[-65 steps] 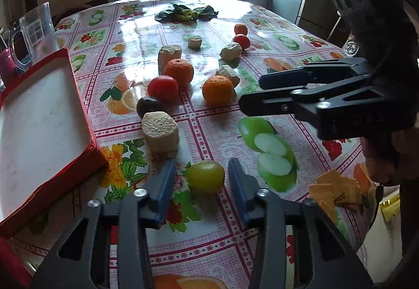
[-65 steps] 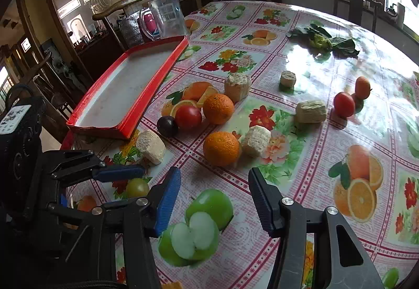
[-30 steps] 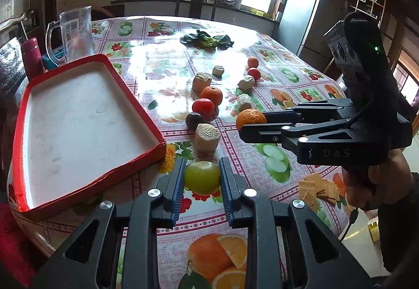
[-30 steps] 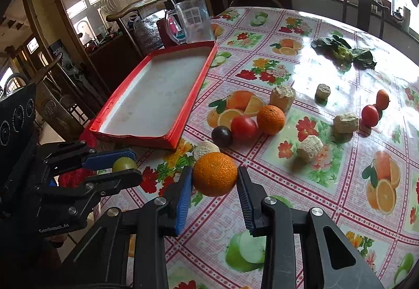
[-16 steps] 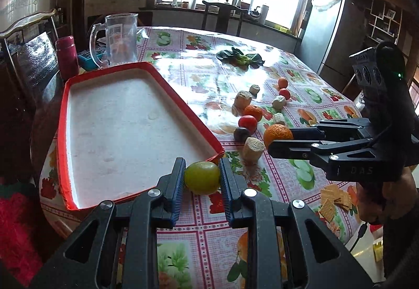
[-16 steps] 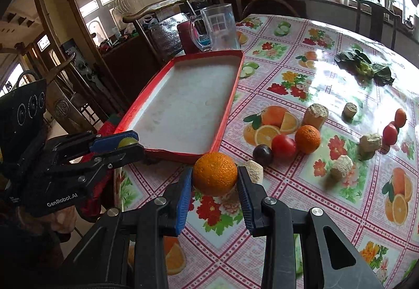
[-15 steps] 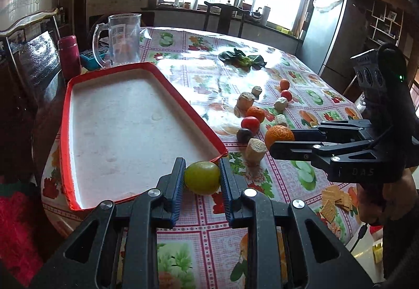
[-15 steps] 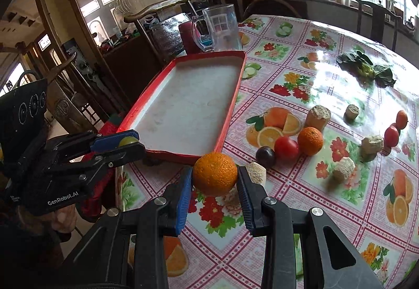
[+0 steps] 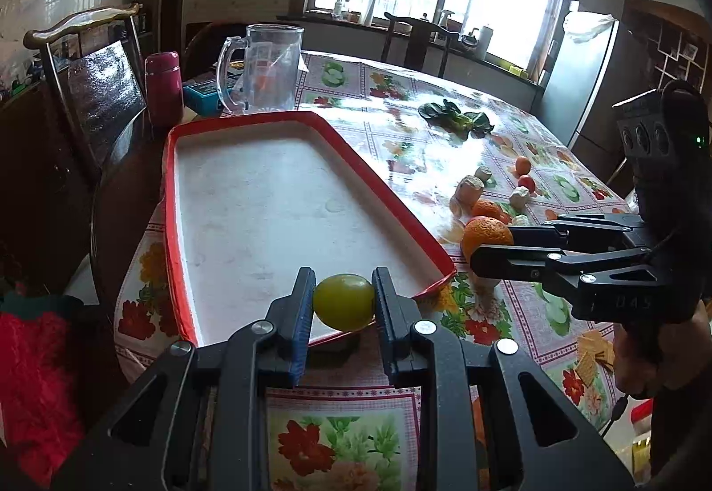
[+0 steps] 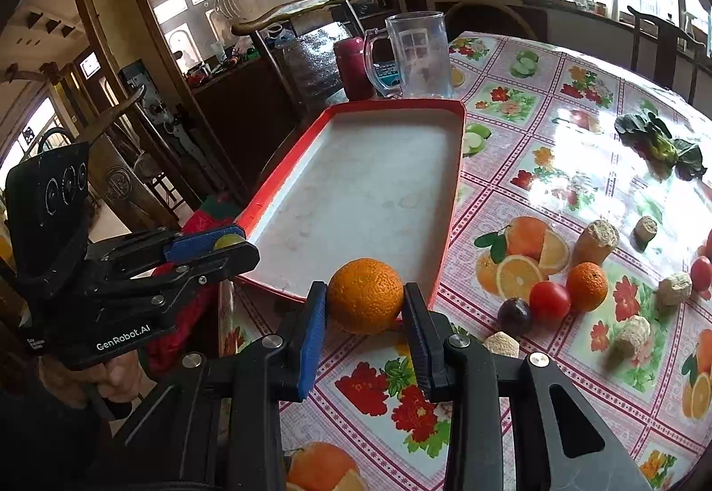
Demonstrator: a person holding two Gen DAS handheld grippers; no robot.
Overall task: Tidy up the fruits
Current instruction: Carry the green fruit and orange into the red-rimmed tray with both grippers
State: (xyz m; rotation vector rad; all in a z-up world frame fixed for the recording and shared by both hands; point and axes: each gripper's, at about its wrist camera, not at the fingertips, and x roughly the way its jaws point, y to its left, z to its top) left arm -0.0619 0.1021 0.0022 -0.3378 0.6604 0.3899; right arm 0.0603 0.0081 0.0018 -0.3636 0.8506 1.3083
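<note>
My left gripper [image 9: 343, 300] is shut on a yellow-green fruit [image 9: 343, 307] and holds it above the near edge of the red tray [image 9: 178, 224], whose white floor is bare. My right gripper [image 10: 365, 304] is shut on an orange [image 10: 366, 294] just off the tray's near right corner [image 10: 438, 282]. The orange also shows in the left wrist view [image 9: 485, 236]. On the tablecloth lie another orange [image 10: 586, 285], a red tomato [image 10: 550, 299] and a dark plum [image 10: 514, 315].
Several beige cut root pieces [image 10: 596, 241] lie among the fruit. A glass jug [image 9: 267, 68] and a magenta flask [image 9: 163, 88] stand behind the tray. Green leaves [image 9: 458, 118] lie far back. Wooden chairs [image 9: 89, 59] stand at the table's left side.
Both grippers closed on their fruits, lifted them off the table and carried them left to the tray. The yellow-green fruit now hangs over the tray's near edge.
</note>
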